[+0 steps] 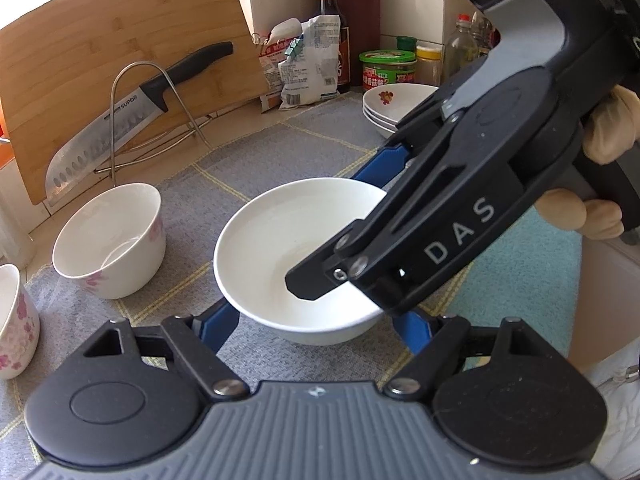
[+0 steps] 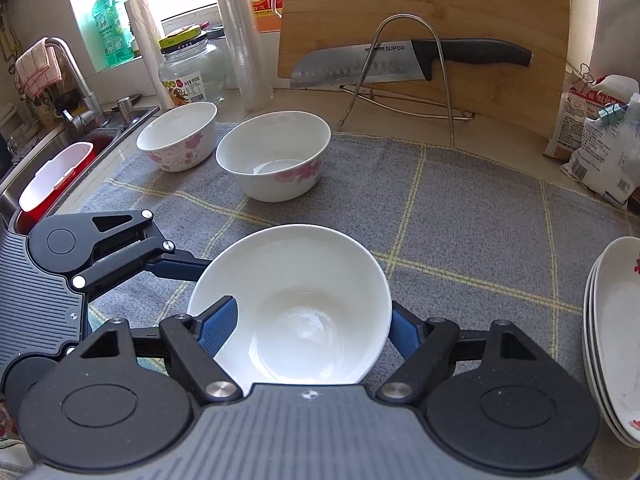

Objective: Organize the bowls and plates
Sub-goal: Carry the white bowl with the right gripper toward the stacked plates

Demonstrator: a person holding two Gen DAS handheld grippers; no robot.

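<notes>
A plain white bowl [image 1: 280, 240] [image 2: 296, 280] sits low over the grey checked mat [image 1: 320, 140]. My left gripper [image 1: 312, 322] holds it, its blue pads [image 1: 218, 320] pressed on the lower outer wall at both sides. One of its fingers [image 2: 176, 265] reaches the bowl from the left. My right gripper [image 2: 312, 320] [image 1: 332, 232] straddles the bowl's wall with its jaws apart: one finger is inside the bowl, the other against the outside. Two floral bowls [image 2: 276, 156] [image 2: 176, 136] stand behind. A stack of plates [image 2: 612, 340] [image 1: 400, 100] lies to the right.
A knife [image 2: 400, 60] rests on a wire rack against a bamboo cutting board [image 2: 460, 0]. The sink [image 2: 60, 152] with a red tub lies at the far left. Bags, bottles and jars [image 1: 312, 64] line the back wall. A gloved hand [image 1: 608, 120] holds the right gripper.
</notes>
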